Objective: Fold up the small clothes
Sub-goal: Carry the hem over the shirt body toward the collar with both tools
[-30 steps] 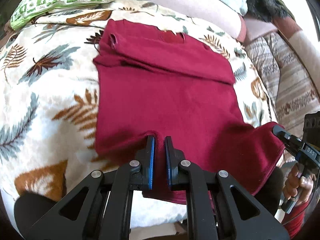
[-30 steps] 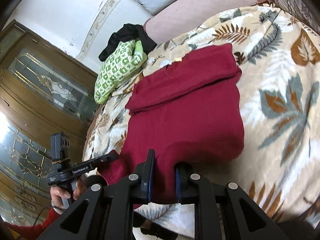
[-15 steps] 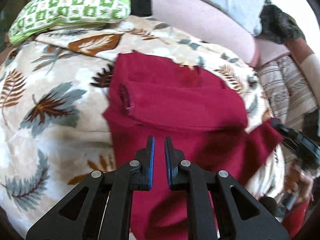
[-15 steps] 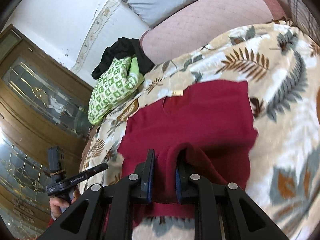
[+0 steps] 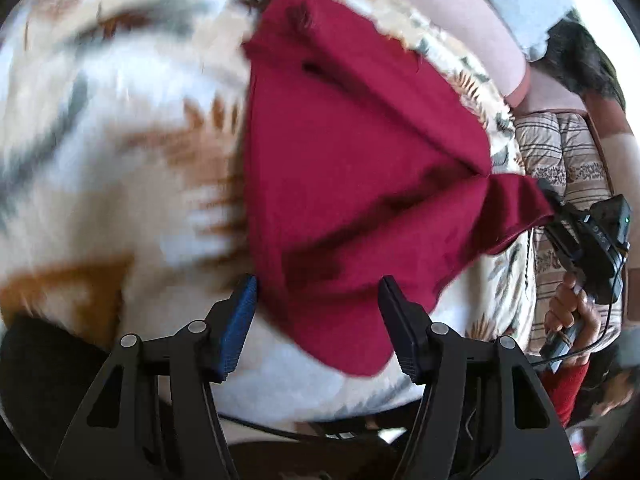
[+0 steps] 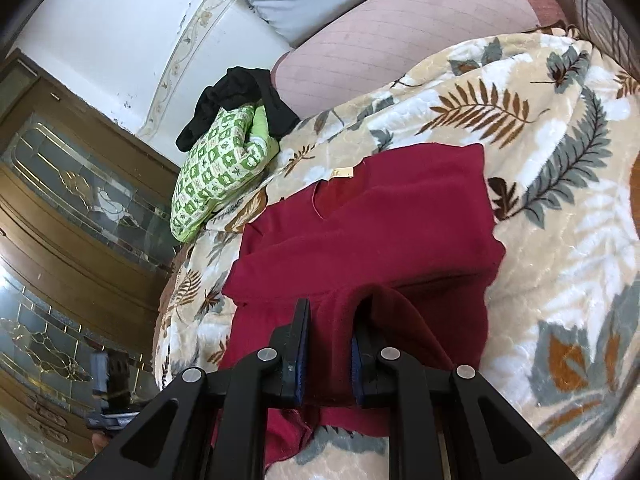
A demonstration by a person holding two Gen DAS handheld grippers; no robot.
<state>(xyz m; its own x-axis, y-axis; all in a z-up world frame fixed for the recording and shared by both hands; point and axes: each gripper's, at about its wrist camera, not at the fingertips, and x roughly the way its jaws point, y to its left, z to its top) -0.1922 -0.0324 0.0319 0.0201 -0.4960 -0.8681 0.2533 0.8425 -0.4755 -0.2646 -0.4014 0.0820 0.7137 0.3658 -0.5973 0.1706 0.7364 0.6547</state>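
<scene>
Our dark red knit sweater point(image 6: 400, 240) lies part-folded on the leaf-patterned fleece blanket point(image 6: 560, 200). Our left gripper point(image 5: 316, 320) is opening, jaws apart over the hem, untouching, while our right gripper point(image 6: 330, 340) pinches a bunched corner.

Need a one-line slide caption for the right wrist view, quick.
Right gripper shut on a raised fold of the red shirt over the leaf-print blanket.
</scene>
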